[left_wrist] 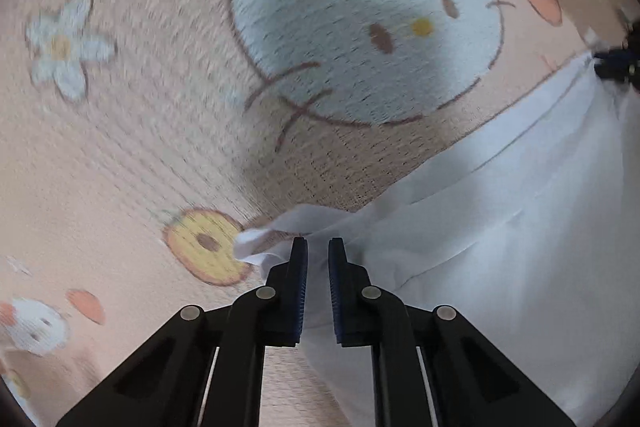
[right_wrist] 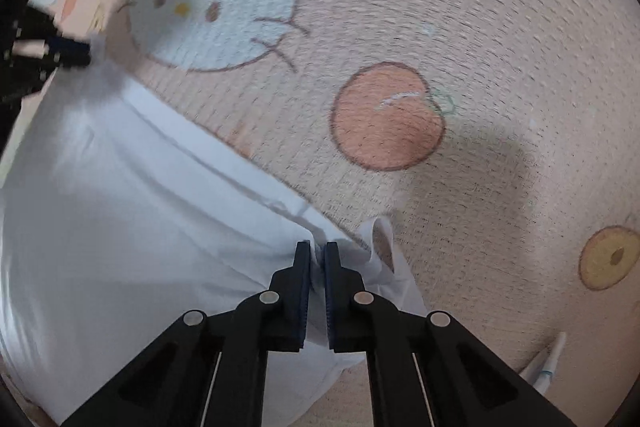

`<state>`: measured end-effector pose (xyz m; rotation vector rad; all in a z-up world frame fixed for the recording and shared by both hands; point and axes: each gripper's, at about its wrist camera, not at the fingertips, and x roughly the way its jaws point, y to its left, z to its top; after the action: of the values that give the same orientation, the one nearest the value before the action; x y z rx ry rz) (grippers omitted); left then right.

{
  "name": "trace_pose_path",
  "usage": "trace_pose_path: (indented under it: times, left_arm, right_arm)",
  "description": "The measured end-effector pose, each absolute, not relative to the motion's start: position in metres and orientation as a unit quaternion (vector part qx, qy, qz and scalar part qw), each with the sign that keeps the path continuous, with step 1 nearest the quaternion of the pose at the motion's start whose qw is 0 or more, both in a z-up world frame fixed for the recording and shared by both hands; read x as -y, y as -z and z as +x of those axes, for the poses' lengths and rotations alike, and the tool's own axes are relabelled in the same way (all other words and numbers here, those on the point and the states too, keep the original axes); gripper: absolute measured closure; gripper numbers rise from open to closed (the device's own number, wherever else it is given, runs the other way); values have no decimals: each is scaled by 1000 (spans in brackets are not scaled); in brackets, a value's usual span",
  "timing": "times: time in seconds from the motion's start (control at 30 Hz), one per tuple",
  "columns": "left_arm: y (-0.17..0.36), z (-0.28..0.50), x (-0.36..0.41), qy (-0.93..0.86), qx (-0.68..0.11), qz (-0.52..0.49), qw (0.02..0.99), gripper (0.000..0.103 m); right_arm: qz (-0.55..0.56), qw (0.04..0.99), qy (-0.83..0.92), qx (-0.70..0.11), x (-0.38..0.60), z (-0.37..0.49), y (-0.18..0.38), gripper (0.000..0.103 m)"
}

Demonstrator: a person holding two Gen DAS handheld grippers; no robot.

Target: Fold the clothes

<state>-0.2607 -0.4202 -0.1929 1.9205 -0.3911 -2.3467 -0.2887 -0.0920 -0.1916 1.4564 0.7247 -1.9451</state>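
A white garment (left_wrist: 500, 219) hangs stretched between my two grippers above a pink cartoon-print cloth surface (left_wrist: 120, 155). In the left wrist view my left gripper (left_wrist: 318, 247) is shut on a bunched corner of the white garment, and the other gripper (left_wrist: 616, 63) shows at the far right edge, gripping the opposite corner. In the right wrist view my right gripper (right_wrist: 317, 251) is shut on the white garment (right_wrist: 120, 207) at its hemmed edge. The other gripper (right_wrist: 68, 53) shows at the far left, holding the far corner.
The pink surface (right_wrist: 500, 75) carries printed cats, flowers, a peach (right_wrist: 386, 117) and round yellow fruit (right_wrist: 608, 257). A small white object with a blue mark (right_wrist: 548, 359) lies at the lower right of the right wrist view.
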Motion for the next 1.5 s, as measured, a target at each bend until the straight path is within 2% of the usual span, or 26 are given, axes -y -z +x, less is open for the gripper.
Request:
trace_pose_path:
  times: [0.13,0.23,0.27,0.3,0.37,0.4,0.43,0.5,0.67,0.9,1.1,1.17,1.2,1.23,1.27,1.33,1.37,1.4,1.5]
  left_arm:
    - [187,-260,428,791,91,602,59,94]
    - [164,-253,445,824,-28,564,46,93]
    - [156,-249,452,833,-67,548,41,93]
    - [148,-245,458,840,-100,532,37,92]
    - [138,-239,469,846,-136,513,53,79]
    - [136,-237,473,845,-147,511,58,56]
    - [138,-237,477,841,-161,513,58,45]
    - [151,-209,479,829,-193,520,70,45]
    - [171,-206,490,802,-247,540,66,45]
    - [185,-212,467,801,-191,563,63,45]
    - [189,-220,438,813,-136,563,61,46]
    - [190,-223,428,816,-117,563,61,52]
    - [191,-224,423,817,-108,563,60,72]
    - [192,-226,418,819,-98,562,60,77]
    - [192,-227,414,820,-89,562,59,78]
    - [191,-230,407,826,-82,555,62,92]
    - [191,-232,406,827,-85,552,66,92]
    - [191,-233,405,828,-83,550,67,92]
    - [191,-237,402,830,-72,549,61,93]
  right_arm:
    - [539,282,746,-270,84,-308,181,99]
    - [529,253,764,-268,73,-319,176,92]
    - [530,255,771,-245,65,-322,172,83]
    - [531,256,777,-222,57,-325,168,69]
    - [527,253,788,-192,45,-327,159,51]
    - [524,252,794,-179,37,-327,154,49]
    - [524,250,798,-161,28,-327,150,49]
    - [527,248,803,-123,10,-328,142,48]
    - [562,250,787,-52,-25,-336,147,47]
    - [588,251,769,-7,-54,-344,163,47]
    - [568,279,773,-39,-55,-306,158,47]
    - [562,290,773,-45,-50,-297,155,47]
    - [559,290,775,-58,-44,-297,155,47]
    - [554,282,779,-82,-35,-300,157,47]
    - [548,274,783,-105,-26,-303,159,48]
    - [523,249,802,-147,-13,-301,157,63]
    - [508,240,813,-154,-11,-299,154,88]
    - [498,232,820,-159,-9,-299,152,100]
    - [499,217,823,-162,-8,-304,155,100]
